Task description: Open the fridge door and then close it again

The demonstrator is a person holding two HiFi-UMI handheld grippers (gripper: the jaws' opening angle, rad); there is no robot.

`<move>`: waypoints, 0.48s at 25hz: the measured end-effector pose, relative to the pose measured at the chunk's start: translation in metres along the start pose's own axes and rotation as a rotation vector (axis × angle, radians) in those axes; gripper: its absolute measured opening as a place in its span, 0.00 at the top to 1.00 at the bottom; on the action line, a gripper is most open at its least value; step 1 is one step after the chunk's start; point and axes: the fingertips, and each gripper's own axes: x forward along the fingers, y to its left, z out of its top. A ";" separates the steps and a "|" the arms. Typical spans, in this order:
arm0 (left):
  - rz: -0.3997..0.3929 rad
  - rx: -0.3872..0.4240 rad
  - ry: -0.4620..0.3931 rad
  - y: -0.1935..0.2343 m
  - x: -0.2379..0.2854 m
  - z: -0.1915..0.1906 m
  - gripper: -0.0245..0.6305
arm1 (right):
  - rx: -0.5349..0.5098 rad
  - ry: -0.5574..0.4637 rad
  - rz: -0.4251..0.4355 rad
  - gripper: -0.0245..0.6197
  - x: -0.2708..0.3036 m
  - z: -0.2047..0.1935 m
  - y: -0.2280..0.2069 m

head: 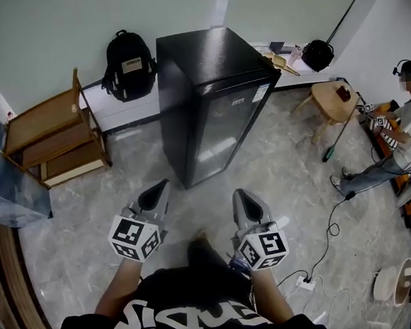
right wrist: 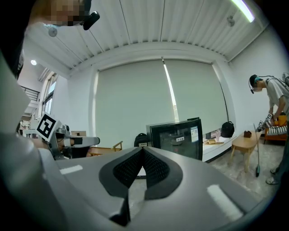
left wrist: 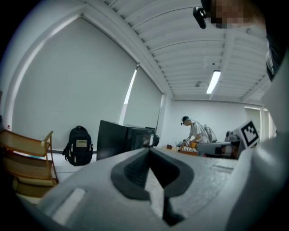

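Note:
A black fridge (head: 214, 101) with a glass door stands against the far wall, its door closed; it shows too in the left gripper view (left wrist: 122, 140) and in the right gripper view (right wrist: 178, 137). My left gripper (head: 159, 190) is held well short of the fridge, jaws shut with nothing between them (left wrist: 149, 151). My right gripper (head: 243, 196) is beside it, a floor's width from the fridge front, also shut and empty (right wrist: 142, 151). Both point toward the fridge.
A wooden shelf unit (head: 54, 135) stands left of the fridge and a black backpack (head: 129, 62) leans on the low ledge. A round wooden stool (head: 333, 101) and a seated person (head: 398, 141) are at the right. Cables and a power strip (head: 304, 282) lie on the floor.

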 end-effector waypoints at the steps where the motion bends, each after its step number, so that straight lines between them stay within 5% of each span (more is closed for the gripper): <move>1: 0.009 -0.004 -0.001 0.003 0.010 0.002 0.97 | -0.005 0.003 0.007 0.97 0.007 0.003 -0.008; 12: 0.111 -0.022 0.001 0.017 0.106 0.012 0.96 | -0.005 0.028 0.069 0.97 0.066 0.023 -0.105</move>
